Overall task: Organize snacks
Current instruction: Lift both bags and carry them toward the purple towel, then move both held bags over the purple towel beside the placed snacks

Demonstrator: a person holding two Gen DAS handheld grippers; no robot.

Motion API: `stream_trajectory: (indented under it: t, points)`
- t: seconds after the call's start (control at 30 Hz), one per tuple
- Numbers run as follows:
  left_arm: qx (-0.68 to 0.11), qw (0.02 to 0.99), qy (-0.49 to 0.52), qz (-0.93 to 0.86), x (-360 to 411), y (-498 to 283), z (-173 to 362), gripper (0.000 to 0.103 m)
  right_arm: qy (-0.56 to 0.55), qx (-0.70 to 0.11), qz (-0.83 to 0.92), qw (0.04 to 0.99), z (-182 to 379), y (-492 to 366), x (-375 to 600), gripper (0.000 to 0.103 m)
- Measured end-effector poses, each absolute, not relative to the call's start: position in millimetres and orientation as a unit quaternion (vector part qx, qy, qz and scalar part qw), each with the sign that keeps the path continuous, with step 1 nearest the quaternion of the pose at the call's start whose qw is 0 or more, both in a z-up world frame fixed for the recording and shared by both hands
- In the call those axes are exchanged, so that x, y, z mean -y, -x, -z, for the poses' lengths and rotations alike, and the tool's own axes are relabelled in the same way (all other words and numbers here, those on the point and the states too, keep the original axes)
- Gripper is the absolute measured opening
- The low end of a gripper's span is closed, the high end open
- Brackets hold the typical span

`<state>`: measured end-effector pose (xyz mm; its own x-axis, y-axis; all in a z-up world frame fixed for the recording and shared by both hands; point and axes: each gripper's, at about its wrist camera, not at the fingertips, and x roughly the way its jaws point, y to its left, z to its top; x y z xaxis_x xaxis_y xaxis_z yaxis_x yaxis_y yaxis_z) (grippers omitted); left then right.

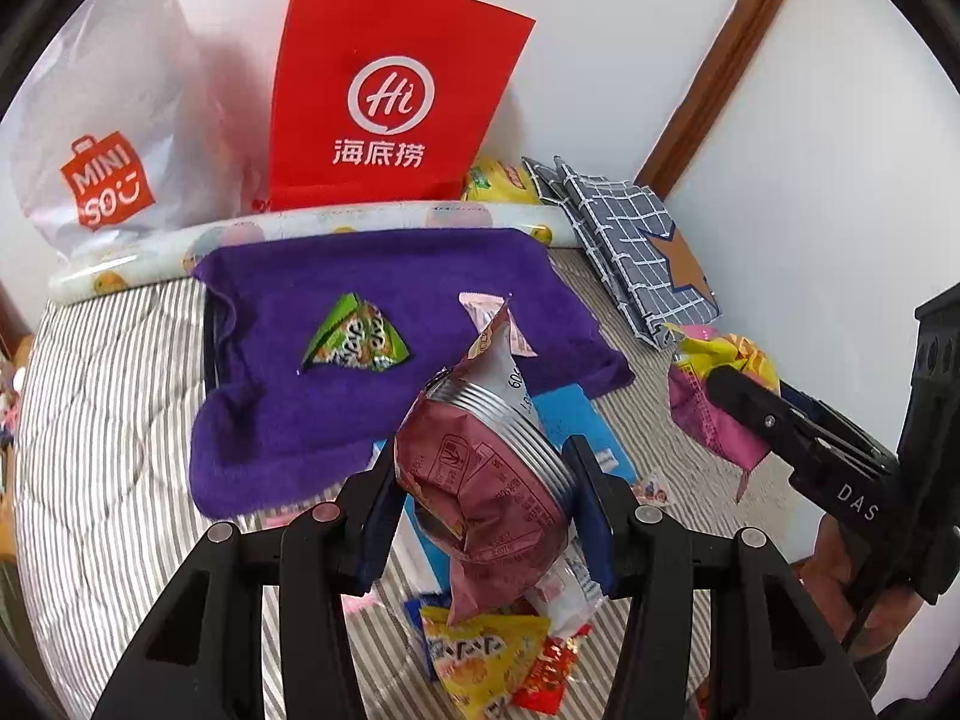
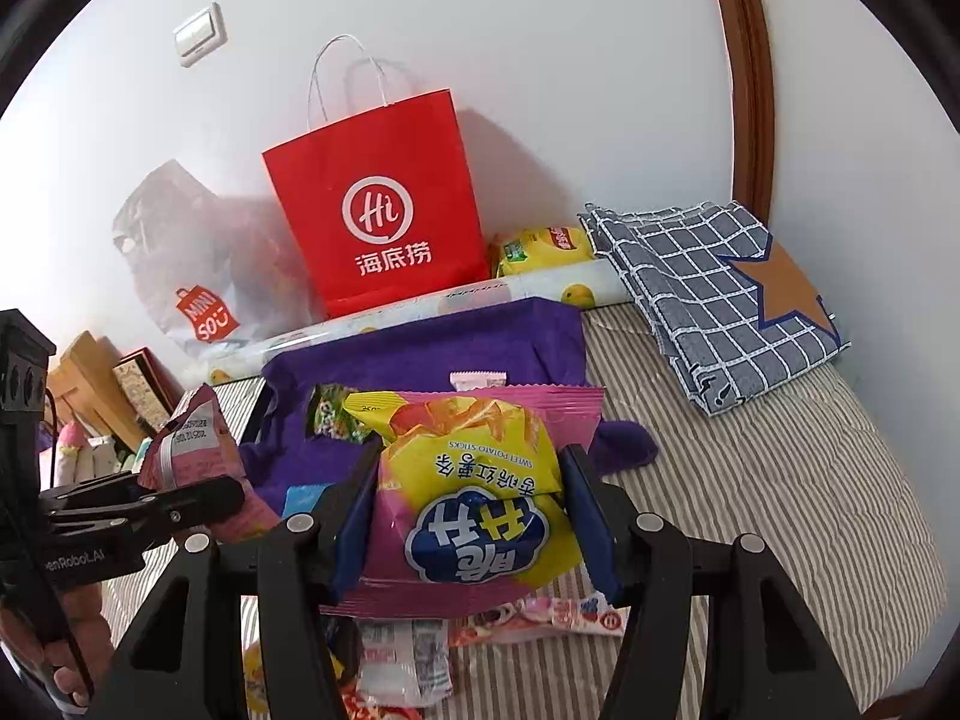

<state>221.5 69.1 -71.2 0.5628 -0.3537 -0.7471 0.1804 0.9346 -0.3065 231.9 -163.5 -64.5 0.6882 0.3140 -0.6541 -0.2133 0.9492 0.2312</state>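
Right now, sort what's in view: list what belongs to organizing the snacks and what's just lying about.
For the job: maroon snack bag in the left tool; sweet potato sticks bag in the right tool; green snack packet; pink packet; purple towel.

Lying about: red paper bag; checked cloth; Miniso bag.

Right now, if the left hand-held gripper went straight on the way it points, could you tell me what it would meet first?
Probably the purple towel: the left hand-held gripper, shut on the maroon snack bag, points down at it. Depth is unclear.
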Motion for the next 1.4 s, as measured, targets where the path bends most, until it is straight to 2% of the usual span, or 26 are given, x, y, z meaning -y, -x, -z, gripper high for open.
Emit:
stream_trajectory:
  t: [1.4]
  points:
    - [-0.452, 0.871, 0.092, 0.17, -80.6, -236.3, 72.3, 0.051, -0.073, -0.367, -0.101, 0.922, 56.5, -245.2, 148.1, 0.056]
